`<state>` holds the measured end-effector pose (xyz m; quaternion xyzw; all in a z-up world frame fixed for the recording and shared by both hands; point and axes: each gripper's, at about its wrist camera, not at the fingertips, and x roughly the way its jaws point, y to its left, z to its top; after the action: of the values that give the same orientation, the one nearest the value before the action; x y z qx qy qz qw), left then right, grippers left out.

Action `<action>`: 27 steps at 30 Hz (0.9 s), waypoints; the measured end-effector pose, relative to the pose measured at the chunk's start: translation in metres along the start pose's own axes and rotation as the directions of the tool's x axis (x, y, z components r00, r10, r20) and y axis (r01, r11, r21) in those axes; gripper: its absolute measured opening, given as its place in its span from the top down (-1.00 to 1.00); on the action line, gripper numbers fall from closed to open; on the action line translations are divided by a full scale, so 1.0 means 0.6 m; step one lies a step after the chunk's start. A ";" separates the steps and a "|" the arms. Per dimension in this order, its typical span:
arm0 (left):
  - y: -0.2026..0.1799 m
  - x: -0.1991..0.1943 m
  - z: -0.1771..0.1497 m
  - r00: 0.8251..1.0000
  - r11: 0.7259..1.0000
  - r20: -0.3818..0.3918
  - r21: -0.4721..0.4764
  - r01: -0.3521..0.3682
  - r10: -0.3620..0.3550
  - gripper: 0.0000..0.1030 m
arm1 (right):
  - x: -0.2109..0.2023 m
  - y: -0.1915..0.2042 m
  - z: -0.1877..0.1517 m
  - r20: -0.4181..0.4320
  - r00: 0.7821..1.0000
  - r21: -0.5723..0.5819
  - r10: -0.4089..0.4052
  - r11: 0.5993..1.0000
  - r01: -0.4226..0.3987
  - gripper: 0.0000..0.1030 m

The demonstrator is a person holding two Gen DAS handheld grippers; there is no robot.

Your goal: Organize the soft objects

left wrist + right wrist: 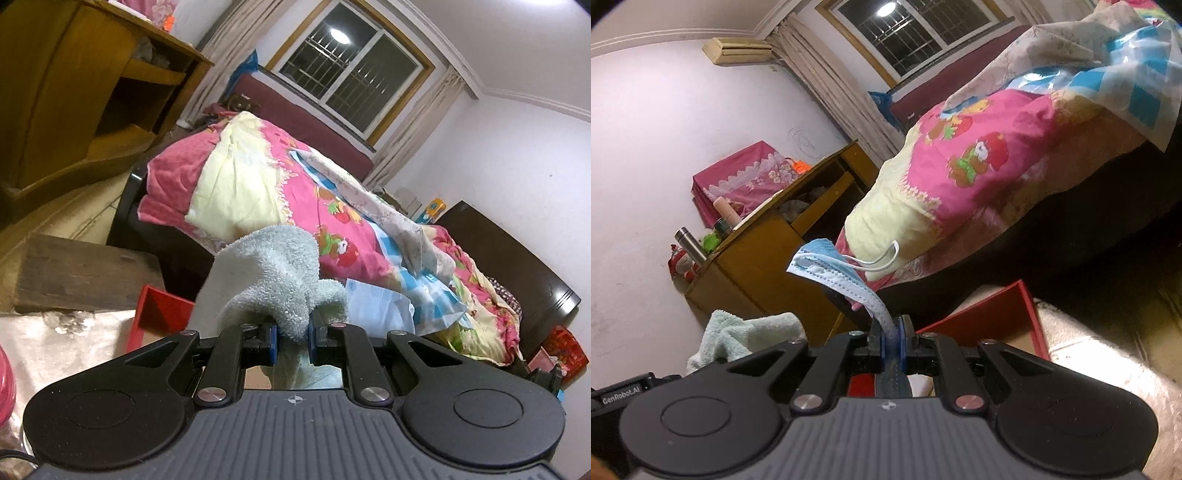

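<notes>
Pale green towel (280,273) pinched in narrow jaws of left gripper (291,334), held aloft; blue face mask (831,269) clamped in right gripper (894,338). Red box (997,321) below, apparently awaiting both; nothing visibly stowed yet.

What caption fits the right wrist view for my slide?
Right gripper pinching a blue face mask above a red box, pale green towel at left.

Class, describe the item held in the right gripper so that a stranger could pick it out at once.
Start at the bed with the pink cartoon quilt; in front of it, the right gripper is shut on a face mask. It is thin, pleated, blue and white with a white ear loop, unlike the fluffy pale green towel beside it.
</notes>
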<state>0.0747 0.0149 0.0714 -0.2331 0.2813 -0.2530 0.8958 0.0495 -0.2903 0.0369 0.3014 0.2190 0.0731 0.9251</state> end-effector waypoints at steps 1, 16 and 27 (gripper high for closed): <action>0.000 0.001 -0.002 1.000 1.000 -0.002 0.003 -0.002 0.002 0.76 | 0.002 -0.001 0.001 -0.002 1.000 -0.002 -0.005 1.000 0.005 1.00; 0.005 -0.018 -0.011 1.000 1.000 -0.030 0.016 -0.003 0.003 0.73 | 0.001 -0.004 0.001 -0.008 1.000 0.001 -0.017 1.000 0.017 1.00; 0.008 -0.059 -0.067 0.995 1.000 -0.100 0.010 0.001 0.000 0.72 | -0.001 -0.004 -0.006 -0.018 1.000 0.003 -0.020 1.000 0.020 1.00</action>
<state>0.0260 0.0284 0.0531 -0.2156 0.3244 -0.2659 0.8818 0.0474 -0.2904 0.0328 0.2999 0.2302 0.0662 0.9234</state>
